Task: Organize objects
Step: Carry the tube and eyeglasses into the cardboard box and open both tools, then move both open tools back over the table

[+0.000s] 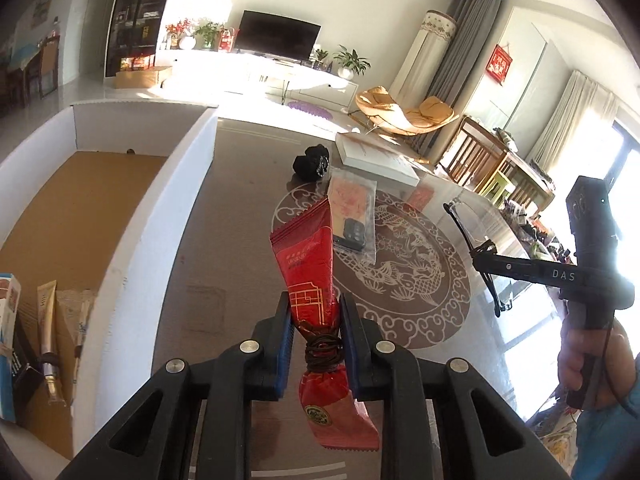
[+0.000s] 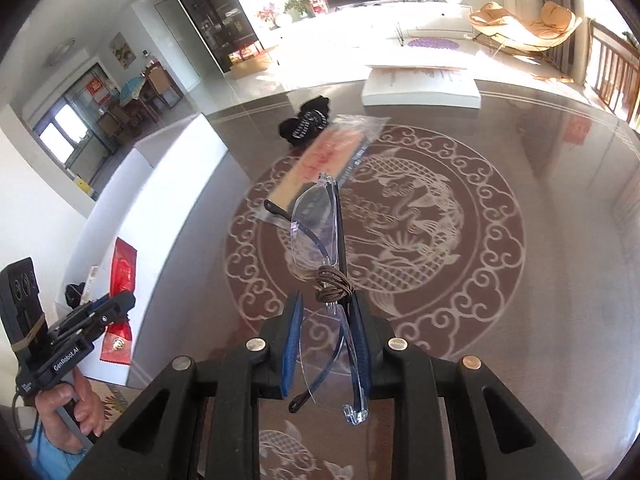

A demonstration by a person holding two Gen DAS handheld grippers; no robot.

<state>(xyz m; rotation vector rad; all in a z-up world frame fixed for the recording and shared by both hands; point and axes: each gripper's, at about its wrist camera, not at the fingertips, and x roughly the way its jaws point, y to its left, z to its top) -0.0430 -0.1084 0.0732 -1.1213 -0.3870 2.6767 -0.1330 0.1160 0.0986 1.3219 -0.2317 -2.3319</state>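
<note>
My left gripper (image 1: pixel 315 322) is shut on a red foil packet (image 1: pixel 310 268) tied at its middle with a brown band, held above the table right of the white box (image 1: pixel 160 208). It also shows in the right wrist view (image 2: pixel 122 280). My right gripper (image 2: pixel 326 312) is shut on folded rimless glasses (image 2: pixel 320 224) with a brown band around them, above the round fish pattern. The glasses also show in the left wrist view (image 1: pixel 486 256). A clear bag with a pink card (image 1: pixel 352 208) and a black bundle (image 1: pixel 312 162) lie on the table.
The white box has a cardboard floor holding a gold tube (image 1: pixel 48 336) and a blue-white carton (image 1: pixel 8 344). A white flat box (image 2: pixel 420 84) lies at the table's far edge. The glass table (image 2: pixel 540 240) stretches right. Chairs stand beyond it.
</note>
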